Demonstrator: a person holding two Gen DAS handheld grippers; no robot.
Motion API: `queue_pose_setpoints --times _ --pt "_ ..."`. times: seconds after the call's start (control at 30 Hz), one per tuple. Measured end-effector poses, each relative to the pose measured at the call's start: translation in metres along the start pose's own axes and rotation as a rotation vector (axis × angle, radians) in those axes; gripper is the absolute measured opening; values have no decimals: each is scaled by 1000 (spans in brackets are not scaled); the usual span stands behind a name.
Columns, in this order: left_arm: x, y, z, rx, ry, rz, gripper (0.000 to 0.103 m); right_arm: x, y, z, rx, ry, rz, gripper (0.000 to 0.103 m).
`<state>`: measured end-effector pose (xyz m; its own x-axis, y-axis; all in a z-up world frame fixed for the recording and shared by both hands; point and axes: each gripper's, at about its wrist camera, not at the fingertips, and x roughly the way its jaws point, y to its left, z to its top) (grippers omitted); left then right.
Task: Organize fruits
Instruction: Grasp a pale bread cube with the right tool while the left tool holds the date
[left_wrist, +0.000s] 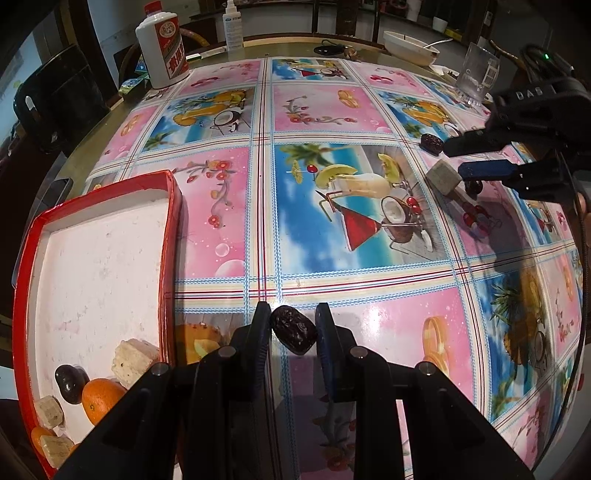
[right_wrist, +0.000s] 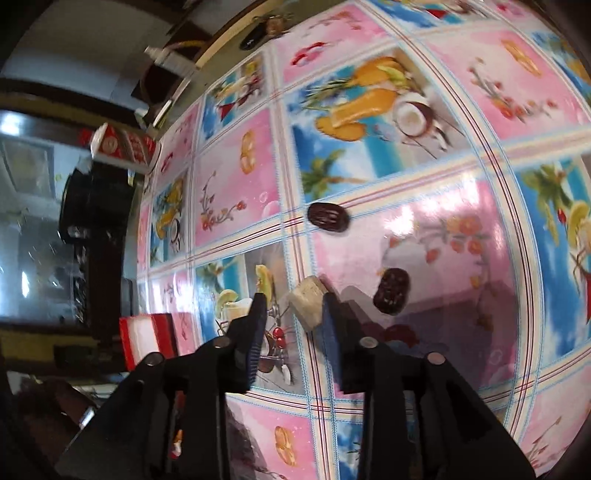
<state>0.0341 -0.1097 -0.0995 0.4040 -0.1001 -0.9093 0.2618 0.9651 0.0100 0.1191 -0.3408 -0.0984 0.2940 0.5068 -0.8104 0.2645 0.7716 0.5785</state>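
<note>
I use the red tray (left_wrist: 173, 206) as my marker throughout. Nearest to me, my left gripper (left_wrist: 292, 325) sits just right of the tray's near corner, its jaws spread apart with a dark date (left_wrist: 293, 329) lying between them on the tablecloth (left_wrist: 229, 258). The fingers straddle the date but do not press it, so I judge I am lined up to close and carry it the short way into the tray. Inside the tray's near end lie an orange (left_wrist: 100, 399), another dark fruit (left_wrist: 69, 382) and a few pale cubes (left_wrist: 133, 357), which tells me the tray is the collecting place and why it lies close by my left hand.

Farther off, well right of the tray, my right gripper (right_wrist: 293, 301) is spread wide over a beige block (right_wrist: 309, 302). The block touches the right finger only; the blur leaves me unsure whether it rests flat. A date (right_wrist: 391, 290) lies just beyond that finger, and another date (right_wrist: 328, 216) farther out still.

Farthest from the tray, at the table's far edge, stand a white bottle (left_wrist: 162, 48) and a clear glass (left_wrist: 478, 72), out of the working area.
</note>
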Motion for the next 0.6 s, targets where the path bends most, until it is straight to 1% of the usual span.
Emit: queue_pose_setpoints --times 0.13,0.2,0.27,0.33,0.37,0.4,0.5,0.6 --pt "0 0 -1 8 -5 -4 24 3 13 -3 -54 5 -50 48" --pt "-2 1 -4 16 -8 -12 24 5 18 -4 -91 8 -88 49" --pt "-3 2 -7 21 -11 -15 24 10 22 -3 -142 8 -177 49" --pt "-4 4 -7 14 -8 -24 24 16 18 -2 -159 16 -219 49" --pt "-4 6 -8 2 -5 -36 24 20 15 -1 -162 26 -226 49" --pt "-5 8 -8 -6 -5 -46 24 22 13 -2 -168 36 -226 47" --pt "-5 13 -10 -25 -8 -73 24 24 14 -2 -212 20 -254 28" --pt "-6 19 -12 -50 -9 -111 24 22 8 -2 -183 5 -228 28"
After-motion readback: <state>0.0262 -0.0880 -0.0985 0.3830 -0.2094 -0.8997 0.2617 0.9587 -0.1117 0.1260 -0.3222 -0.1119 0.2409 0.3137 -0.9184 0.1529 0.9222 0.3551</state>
